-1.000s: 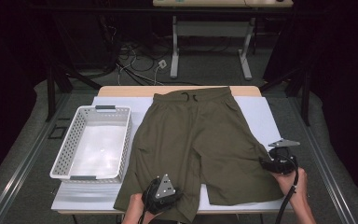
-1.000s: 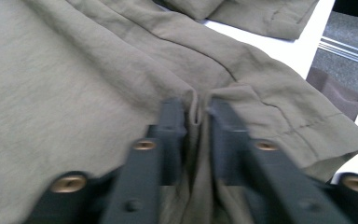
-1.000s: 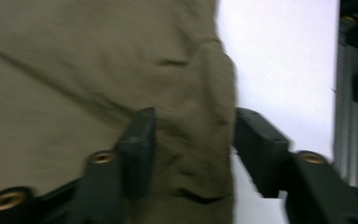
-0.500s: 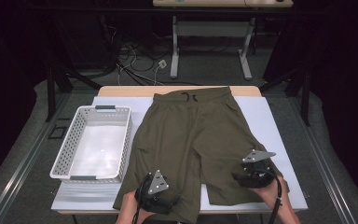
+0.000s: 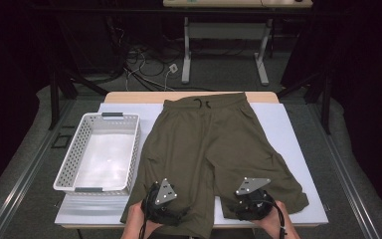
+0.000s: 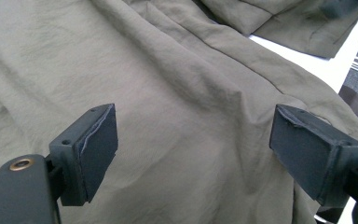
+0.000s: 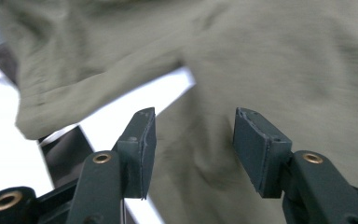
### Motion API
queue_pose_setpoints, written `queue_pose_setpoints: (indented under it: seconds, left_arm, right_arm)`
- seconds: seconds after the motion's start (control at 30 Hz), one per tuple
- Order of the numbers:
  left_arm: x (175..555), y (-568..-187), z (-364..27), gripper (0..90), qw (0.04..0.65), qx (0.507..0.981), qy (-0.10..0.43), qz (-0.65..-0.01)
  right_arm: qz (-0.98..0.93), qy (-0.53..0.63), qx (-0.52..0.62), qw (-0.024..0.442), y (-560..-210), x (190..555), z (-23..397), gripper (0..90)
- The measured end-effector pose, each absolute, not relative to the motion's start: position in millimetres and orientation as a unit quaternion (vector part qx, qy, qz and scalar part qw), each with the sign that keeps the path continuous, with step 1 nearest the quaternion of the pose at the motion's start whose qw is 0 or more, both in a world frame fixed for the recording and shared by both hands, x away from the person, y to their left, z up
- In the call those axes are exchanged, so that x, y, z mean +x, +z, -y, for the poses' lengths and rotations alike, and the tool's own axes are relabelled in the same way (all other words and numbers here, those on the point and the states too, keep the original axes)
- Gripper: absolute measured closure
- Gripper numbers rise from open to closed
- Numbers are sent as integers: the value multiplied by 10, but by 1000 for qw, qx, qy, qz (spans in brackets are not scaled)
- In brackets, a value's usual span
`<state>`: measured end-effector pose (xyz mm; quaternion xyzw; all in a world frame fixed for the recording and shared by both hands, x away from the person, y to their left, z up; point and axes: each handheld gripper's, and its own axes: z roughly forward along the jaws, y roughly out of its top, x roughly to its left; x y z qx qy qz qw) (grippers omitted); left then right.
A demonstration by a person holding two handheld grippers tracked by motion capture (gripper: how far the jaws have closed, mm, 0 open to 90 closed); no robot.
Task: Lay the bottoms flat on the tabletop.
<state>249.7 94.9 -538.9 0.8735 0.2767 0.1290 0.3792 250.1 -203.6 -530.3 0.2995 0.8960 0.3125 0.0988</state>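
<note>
Olive-green shorts (image 5: 204,144) lie flat on the white-covered table (image 5: 288,149), waistband at the far side, legs toward me. My left gripper (image 5: 161,204) sits over the hem of the left leg. In the left gripper view its jaws (image 6: 193,126) have just been opening and stand wide over smooth fabric (image 6: 168,70), pressing on nothing. My right gripper (image 5: 252,199) hovers over the right leg near the gap between the legs. Its jaws (image 7: 193,130) have just been closing a little but stay open above the cloth (image 7: 284,60).
A white perforated basket (image 5: 74,159) stands empty on the table's left side, close beside the shorts. A bare strip of table cover lies to the right of the shorts. Table legs and cables stand on the floor beyond the far edge.
My right gripper has moved left from the table's right edge to the inner part of the right leg. The left hand has barely moved.
</note>
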Motion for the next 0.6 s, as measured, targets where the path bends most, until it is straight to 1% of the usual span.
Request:
queue_pose_setpoints:
  seconds: [0.07,0.2,0.27,0.33,0.4,0.47,0.5,0.57,0.6]
  left_arm:
    - [2502,-5387,-957,150,380,873,131,-276]
    - [2509,-5386,-962,150,380,872,132,-278]
    - [2509,-5392,-956,150,383,871,130,-279]
    - [2511,-5393,-955,150,382,872,130,-278]
    - [2511,-5394,-954,150,382,871,131,-278]
    - [2511,-5394,-954,150,382,872,131,-279]
    - [2511,-5393,-955,150,381,872,131,-279]
    - [2512,-5393,-956,152,382,871,131,-280]
    - [2513,-5394,-957,152,381,871,131,-280]
  right_arm:
    - [-900,307,293,101,-5314,2465,1986,479]
    - [-905,307,282,90,-5325,2439,1947,478]
    - [-910,296,278,81,-5360,2433,1908,442]
    - [-916,284,273,81,-5393,2423,1869,436]
    - [-917,279,270,89,-5407,2420,1850,482]
    - [-919,278,266,87,-5414,2412,1847,537]
    - [-919,277,265,87,-5414,2405,1841,550]
    - [-924,273,253,88,-5420,2391,1825,621]
    - [-924,271,252,91,-5424,2381,1817,638]
